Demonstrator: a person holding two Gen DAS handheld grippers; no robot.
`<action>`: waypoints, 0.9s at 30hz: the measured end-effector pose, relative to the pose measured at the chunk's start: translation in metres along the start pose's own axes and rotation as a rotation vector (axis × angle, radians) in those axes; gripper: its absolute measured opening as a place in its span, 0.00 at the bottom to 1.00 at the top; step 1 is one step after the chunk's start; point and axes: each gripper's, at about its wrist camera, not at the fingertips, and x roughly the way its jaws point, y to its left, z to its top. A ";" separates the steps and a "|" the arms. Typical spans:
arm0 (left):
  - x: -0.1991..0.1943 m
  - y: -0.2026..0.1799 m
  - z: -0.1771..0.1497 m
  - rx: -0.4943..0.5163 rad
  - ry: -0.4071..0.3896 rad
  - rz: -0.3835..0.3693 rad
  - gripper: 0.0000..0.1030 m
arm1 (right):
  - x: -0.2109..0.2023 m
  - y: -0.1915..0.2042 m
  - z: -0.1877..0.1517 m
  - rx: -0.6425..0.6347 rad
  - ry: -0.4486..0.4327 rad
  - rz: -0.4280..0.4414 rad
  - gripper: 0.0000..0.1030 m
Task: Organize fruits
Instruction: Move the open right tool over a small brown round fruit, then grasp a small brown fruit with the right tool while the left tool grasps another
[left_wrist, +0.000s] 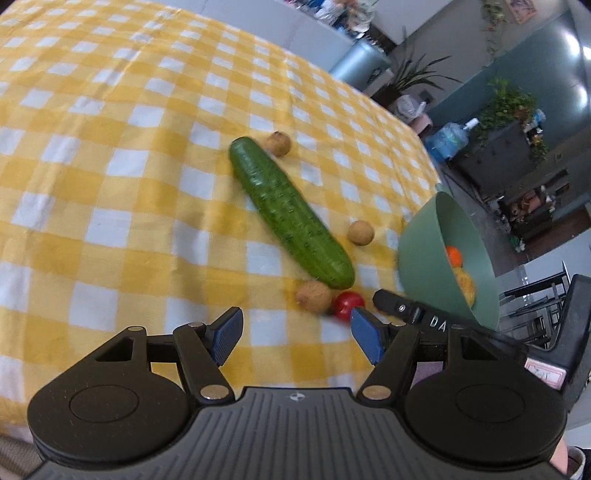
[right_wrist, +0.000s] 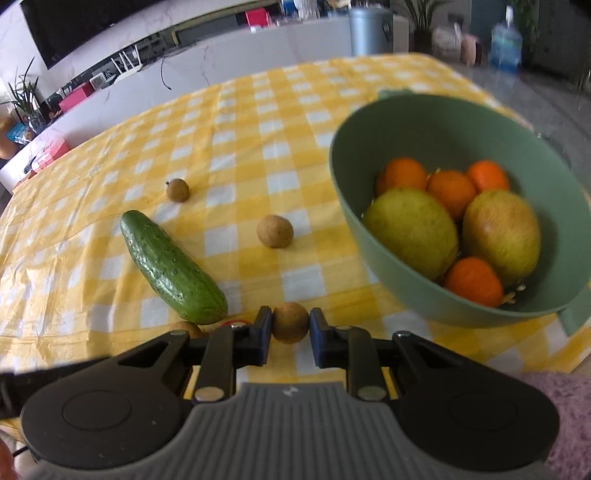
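Fruits: four oranges (right_wrist: 460, 188) and two yellow-green mangoes (right_wrist: 412, 230) are seen inside the green bowl (right_wrist: 354, 206); small brown round fruits are scattered on the cloth beside the cucumber (right_wrist: 171, 267).
Cucumber: laid flat on the yellow checked tablecloth (left_wrist: 110, 184), well to the left of the bowl in the right wrist view, with its near end turned toward the grippers.
Held brown fruit (right_wrist: 290, 322): pinched between the two pads of the right gripper (right_wrist: 290, 325), just past the near end of the cucumber and short of the bowl.
Loose brown fruits: one (right_wrist: 275, 231) is found between the cucumber and the bowl; one (right_wrist: 178, 190) lies beyond the far tip of the cucumber; another (left_wrist: 313, 296) rests touching the cucumber's near end.
Red tomato (left_wrist: 348, 304): set just beside that last brown fruit, at the near end of the cucumber.
Right gripper: closed narrowly on the brown fruit.
Left gripper (left_wrist: 295, 338): its blue pads (left_wrist: 225, 338) are spread wide, nothing is held between them, and it is positioned short of the cucumber's near end.
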 end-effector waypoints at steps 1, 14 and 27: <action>0.002 -0.003 0.000 0.019 -0.004 -0.003 0.76 | 0.000 0.000 -0.001 -0.001 0.000 0.004 0.17; 0.035 -0.037 -0.003 0.212 -0.028 0.056 0.46 | 0.007 -0.004 0.002 0.024 0.025 0.032 0.17; 0.054 -0.042 -0.002 0.262 -0.027 0.110 0.30 | 0.010 0.000 0.003 0.005 0.036 0.007 0.17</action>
